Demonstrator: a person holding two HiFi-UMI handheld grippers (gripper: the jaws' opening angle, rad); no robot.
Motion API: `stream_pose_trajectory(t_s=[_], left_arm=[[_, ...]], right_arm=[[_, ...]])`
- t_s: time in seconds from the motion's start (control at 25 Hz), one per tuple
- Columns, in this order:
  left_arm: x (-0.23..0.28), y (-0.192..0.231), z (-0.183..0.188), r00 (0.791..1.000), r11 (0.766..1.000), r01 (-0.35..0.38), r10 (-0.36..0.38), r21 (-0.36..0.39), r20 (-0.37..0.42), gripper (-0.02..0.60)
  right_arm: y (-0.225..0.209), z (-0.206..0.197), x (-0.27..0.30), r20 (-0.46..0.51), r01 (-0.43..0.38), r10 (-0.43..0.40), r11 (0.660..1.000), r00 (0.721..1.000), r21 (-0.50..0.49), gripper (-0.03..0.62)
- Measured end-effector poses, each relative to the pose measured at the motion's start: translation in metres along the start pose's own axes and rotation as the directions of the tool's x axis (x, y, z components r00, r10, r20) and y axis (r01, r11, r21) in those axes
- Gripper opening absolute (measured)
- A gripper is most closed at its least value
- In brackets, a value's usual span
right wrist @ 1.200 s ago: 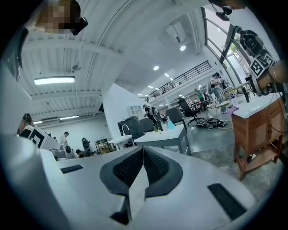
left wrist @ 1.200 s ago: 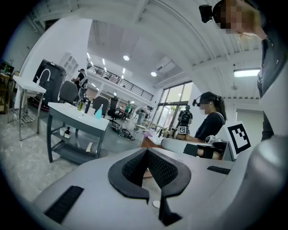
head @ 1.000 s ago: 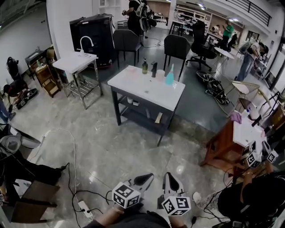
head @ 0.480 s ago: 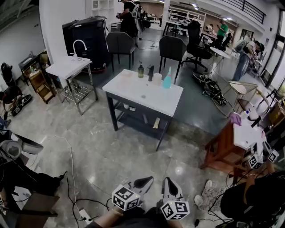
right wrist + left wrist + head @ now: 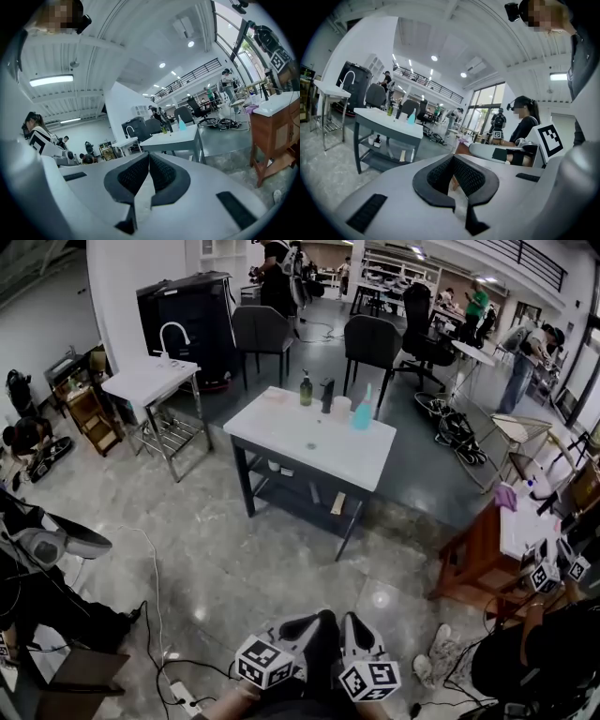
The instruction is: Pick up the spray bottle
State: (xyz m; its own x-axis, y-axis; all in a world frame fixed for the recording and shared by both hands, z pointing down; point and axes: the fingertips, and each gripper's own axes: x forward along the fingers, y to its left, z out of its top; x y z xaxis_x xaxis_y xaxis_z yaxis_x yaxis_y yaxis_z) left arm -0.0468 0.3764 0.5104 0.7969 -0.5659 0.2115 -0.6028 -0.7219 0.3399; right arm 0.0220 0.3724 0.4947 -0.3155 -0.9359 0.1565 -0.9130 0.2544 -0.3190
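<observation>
Workshop floor, head view: I hold both grippers low at 6 o'clock, side by side and pointing toward 12, well short of the white table (image 5: 281,427) that stands ahead on the grey floor. The left gripper (image 5: 304,622) is clenched on nothing; in the left gripper view its ribbed black pads meet at the tips with only floor beyond them. The right gripper (image 5: 355,622) is clenched and empty too, its pads pressed together in the right gripper view. The spray bottle (image 5: 363,409), teal and upright, stands untouched near the table's far edge, at about 1 o'clock from the grippers and well apart from both. Just beside it, toward 9 o'clock, sits a white cup (image 5: 341,407), then a dark dispenser (image 5: 327,395) and a green bottle (image 5: 306,390), all in a row along that far edge. A sink stand (image 5: 141,385) with a curved tap is at 10 o'clock, two dark chairs (image 5: 372,338) stand behind the table, and a wooden bench (image 5: 473,554) is at 3 o'clock. A white cable (image 5: 155,587) trails over the floor at 8 o'clock.
</observation>
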Motion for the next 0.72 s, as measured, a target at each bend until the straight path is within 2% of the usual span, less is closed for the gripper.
stream_pose_trajectory(t_s=[0.32,0.72], left_arm=[[0.009,0.038,0.027,0.997,0.998,-0.059,0.059,-0.007,0.058,0.005],[0.045,0.081,0.049,0.996,0.997,-0.077,0.078,-0.03,0.042,0.005]], right_arm=[[-0.006,0.015,0.047,-0.015,-0.038,0.037,0.999,0.999,-0.025,0.009],[-0.015,0.032,0.112,-0.023,-0.081,0.081,0.996,0.996,-0.028,0.009]])
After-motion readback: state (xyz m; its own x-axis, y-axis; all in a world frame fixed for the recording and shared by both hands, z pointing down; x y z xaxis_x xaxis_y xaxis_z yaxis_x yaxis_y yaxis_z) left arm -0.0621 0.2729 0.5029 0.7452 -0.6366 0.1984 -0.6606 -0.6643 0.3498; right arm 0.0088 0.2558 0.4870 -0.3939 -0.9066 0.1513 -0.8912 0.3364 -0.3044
